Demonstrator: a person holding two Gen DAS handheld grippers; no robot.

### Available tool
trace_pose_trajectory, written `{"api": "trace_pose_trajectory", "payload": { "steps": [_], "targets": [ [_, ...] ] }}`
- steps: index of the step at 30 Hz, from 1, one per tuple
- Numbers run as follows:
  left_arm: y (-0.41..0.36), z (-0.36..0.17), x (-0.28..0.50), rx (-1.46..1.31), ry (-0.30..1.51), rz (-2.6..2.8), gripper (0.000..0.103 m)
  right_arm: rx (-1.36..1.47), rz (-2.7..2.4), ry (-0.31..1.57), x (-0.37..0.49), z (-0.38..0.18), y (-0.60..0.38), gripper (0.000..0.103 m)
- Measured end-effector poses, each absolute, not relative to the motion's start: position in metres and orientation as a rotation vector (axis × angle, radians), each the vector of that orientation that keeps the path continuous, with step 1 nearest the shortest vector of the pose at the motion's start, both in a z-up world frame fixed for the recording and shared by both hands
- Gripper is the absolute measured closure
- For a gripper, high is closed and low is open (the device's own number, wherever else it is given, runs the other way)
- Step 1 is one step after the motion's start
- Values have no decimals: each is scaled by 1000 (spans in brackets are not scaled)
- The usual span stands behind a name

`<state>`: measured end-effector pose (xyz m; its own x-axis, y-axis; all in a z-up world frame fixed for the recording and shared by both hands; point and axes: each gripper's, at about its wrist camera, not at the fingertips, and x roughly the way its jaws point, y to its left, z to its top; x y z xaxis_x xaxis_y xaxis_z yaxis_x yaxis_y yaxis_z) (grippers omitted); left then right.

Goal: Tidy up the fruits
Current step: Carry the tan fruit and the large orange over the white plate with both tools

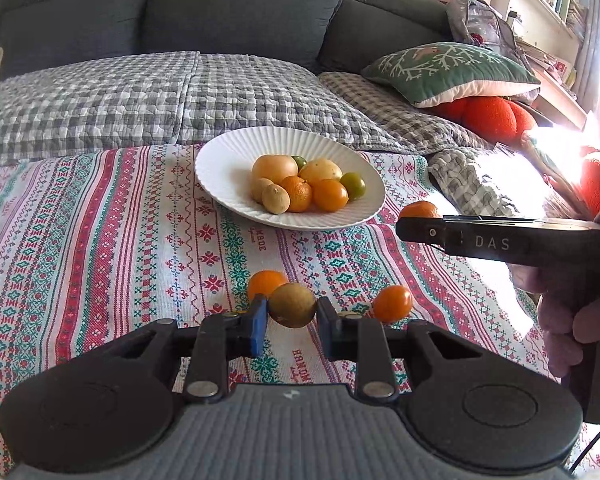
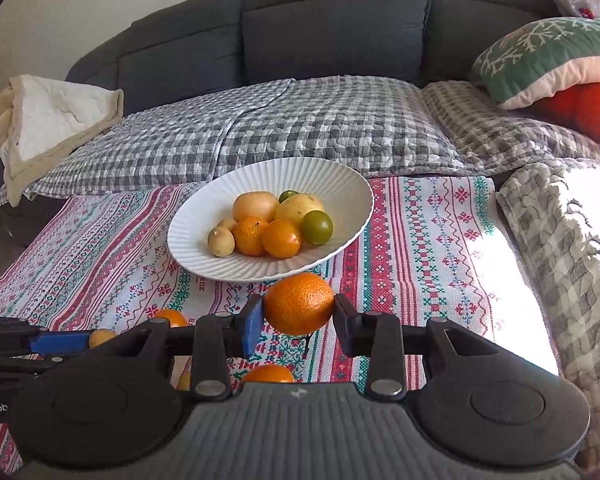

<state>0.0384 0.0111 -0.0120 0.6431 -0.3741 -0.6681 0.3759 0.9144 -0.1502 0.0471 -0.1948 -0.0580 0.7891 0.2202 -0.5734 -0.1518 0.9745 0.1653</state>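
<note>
Left wrist view: a small brownish-yellow fruit [image 1: 292, 305] is clamped between the pads of the left gripper [image 1: 292, 316], raised above the patterned cloth [image 1: 100, 240]. Two orange fruits [image 1: 392, 303] are left on the cloth just beyond it. Farther off, the white ribbed plate [image 1: 228, 160] is filled with mixed fruit. In the right wrist view, a mandarin [image 2: 299, 303] is gripped by the right gripper [image 2: 299, 318], near the plate's front rim.
</note>
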Motion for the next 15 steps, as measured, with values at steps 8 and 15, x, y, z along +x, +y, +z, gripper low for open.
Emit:
{"api": "trace_pose_trajectory", "payload": {
  "steps": [8,15],
  "targets": [
    [17,-2,59,-22,734,-394,82,204,202,604,69,-45,-198,69],
    [21,-6,91,-66,747,-366,82,256,161,609,91,-49,-205,69]
  ]
}}
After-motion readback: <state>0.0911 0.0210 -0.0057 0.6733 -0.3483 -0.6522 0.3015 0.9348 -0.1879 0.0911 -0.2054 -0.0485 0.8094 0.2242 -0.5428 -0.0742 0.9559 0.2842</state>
